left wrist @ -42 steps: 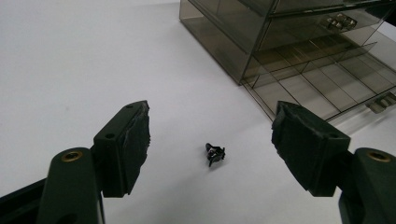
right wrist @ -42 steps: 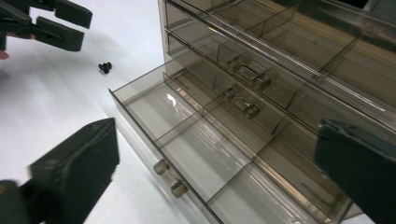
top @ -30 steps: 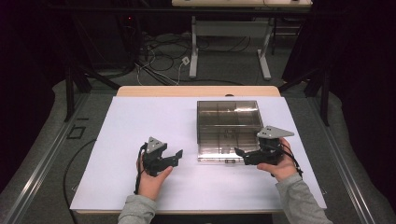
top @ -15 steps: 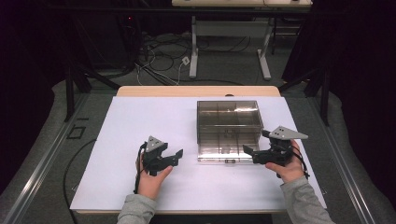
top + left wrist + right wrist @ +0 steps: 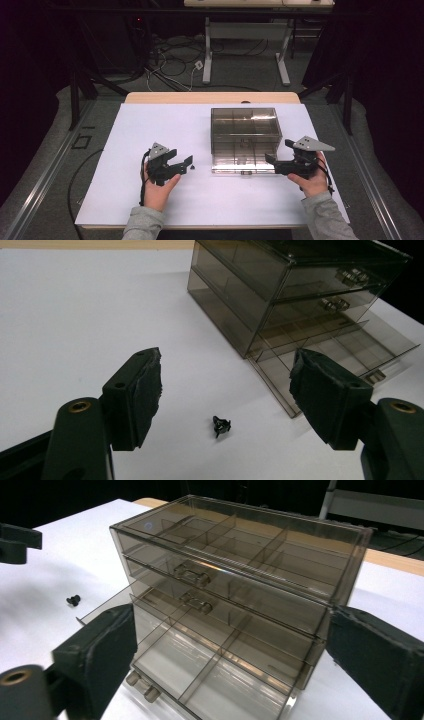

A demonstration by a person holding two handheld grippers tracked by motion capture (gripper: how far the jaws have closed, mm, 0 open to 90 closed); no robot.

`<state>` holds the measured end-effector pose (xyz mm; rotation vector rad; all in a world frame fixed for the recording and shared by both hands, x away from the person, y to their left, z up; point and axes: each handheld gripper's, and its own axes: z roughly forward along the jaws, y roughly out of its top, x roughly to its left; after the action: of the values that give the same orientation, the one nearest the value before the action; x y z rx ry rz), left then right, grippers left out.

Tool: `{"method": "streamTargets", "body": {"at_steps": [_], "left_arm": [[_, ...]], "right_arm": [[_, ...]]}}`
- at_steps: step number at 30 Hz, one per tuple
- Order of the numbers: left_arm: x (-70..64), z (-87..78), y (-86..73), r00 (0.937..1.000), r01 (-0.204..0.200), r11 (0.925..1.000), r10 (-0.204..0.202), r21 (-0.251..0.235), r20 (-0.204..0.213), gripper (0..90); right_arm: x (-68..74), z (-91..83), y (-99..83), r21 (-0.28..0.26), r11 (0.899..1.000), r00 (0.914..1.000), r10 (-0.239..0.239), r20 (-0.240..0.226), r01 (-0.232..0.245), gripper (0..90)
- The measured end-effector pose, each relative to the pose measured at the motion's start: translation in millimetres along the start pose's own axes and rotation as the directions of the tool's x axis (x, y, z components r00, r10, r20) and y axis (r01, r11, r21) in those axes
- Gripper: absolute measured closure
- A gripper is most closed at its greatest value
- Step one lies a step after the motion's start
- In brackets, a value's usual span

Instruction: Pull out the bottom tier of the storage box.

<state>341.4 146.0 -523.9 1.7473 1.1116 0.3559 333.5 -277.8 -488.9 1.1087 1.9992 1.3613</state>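
White table [image 5: 150,130] holds a cabinet [image 5: 245,131] whose bottom drawer [image 5: 210,680] is already pulled out; the clip [image 5: 220,425] remains ungrasped, both grippers' fingers [image 5: 137,397] being spread.

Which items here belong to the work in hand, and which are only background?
In the job:
small black plastic clip
smoky clear plastic drawer box, bottom drawer pulled out
left gripper, right gripper, both open

Just there:
white table sheet
floor cables
white desk frame
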Motion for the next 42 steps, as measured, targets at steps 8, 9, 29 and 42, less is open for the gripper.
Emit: {"method": "streamTargets", "body": {"at_steps": [8, 9, 29, 42], "left_arm": [[6.9, 2.3, 1.3, 0.9999, 0.002, 0.9996, -0.002, 0.027, 0.016, 32.4], [7.2, 2.7, 1.0, 0.9999, 0.001, 0.9994, -0.001, 0.035, 0.011, 32.6], [-2.8, 25.7, -9.3, 0.9999, 0.000, 0.9910, -0.002, 0.134, 0.015, 37.9], [-14.6, 37.0, -12.5, 0.9997, 0.023, 0.9832, -0.025, 0.181, 0.008, 40.4]], "right_arm": [[-7.9, -6.0, -3.7, -0.018, 1.000, 0.9994, 0.002, 0.034, -0.001, 9.6], [-9.4, -6.0, -4.7, -0.026, 1.000, 0.9991, 0.006, 0.042, -0.005, 9.9], [-24.0, -13.3, -11.5, -0.030, 0.997, 0.9927, 0.074, 0.096, -0.071, 11.4], [-28.9, -16.5, -13.4, -0.046, 0.995, 0.9880, 0.096, 0.121, -0.091, 12.6]]}}
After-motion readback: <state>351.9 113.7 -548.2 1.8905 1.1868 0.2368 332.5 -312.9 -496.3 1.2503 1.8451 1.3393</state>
